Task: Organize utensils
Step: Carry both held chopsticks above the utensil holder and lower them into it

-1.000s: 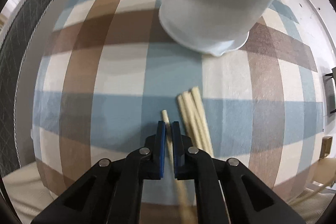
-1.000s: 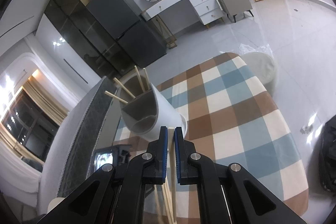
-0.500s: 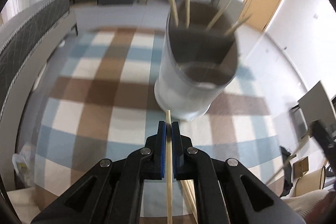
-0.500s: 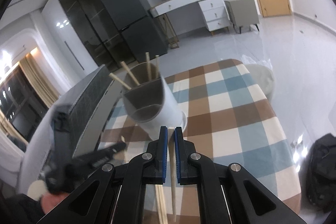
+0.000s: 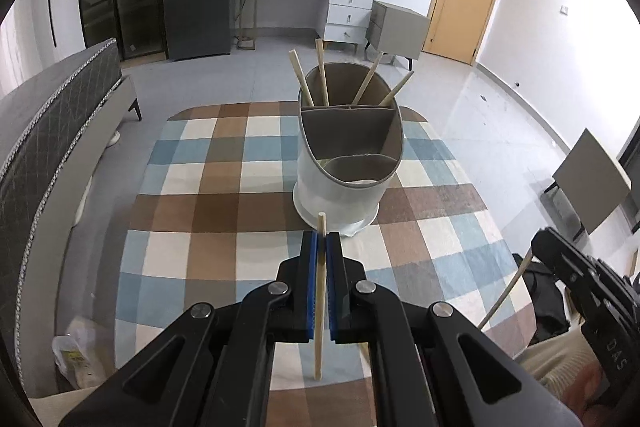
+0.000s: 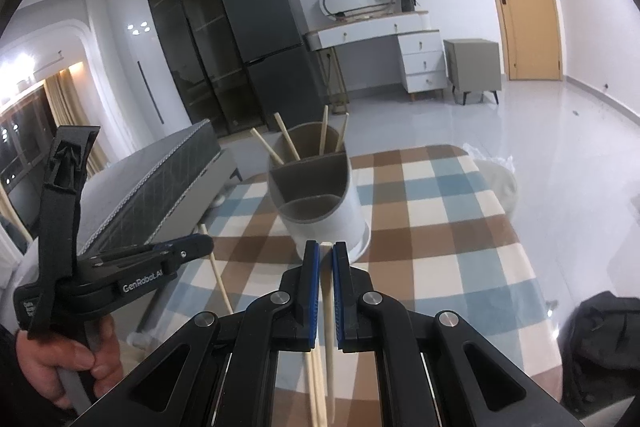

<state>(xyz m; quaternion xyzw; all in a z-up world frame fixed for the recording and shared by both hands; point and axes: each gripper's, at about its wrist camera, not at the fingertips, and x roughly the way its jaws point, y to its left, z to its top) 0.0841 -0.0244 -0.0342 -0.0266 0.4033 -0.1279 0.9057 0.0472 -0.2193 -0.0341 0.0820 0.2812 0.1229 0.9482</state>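
A white utensil holder (image 5: pixel 344 183) with grey compartments stands on the checked tablecloth (image 5: pixel 208 211); several wooden chopsticks (image 5: pixel 322 77) stand in its far compartments. It also shows in the right wrist view (image 6: pixel 320 203). My left gripper (image 5: pixel 321 243) is shut on a wooden chopstick (image 5: pixel 319 311), lifted above the table in front of the holder. My right gripper (image 6: pixel 325 251) is shut on another chopstick (image 6: pixel 328 331), also above the table. More chopsticks (image 6: pixel 314 371) lie on the cloth below it.
The right gripper shows at the right edge of the left wrist view (image 5: pixel 580 275); the left gripper shows at the left of the right wrist view (image 6: pixel 132 267). A grey bench (image 5: pixel 48 131) runs along the table's left side. A black bag (image 6: pixel 600 347) lies at the right.
My left gripper has lifted its chopstick off the cloth and risen high, tilting up to face the holder. My right gripper has kept its chopstick and shifted slightly.
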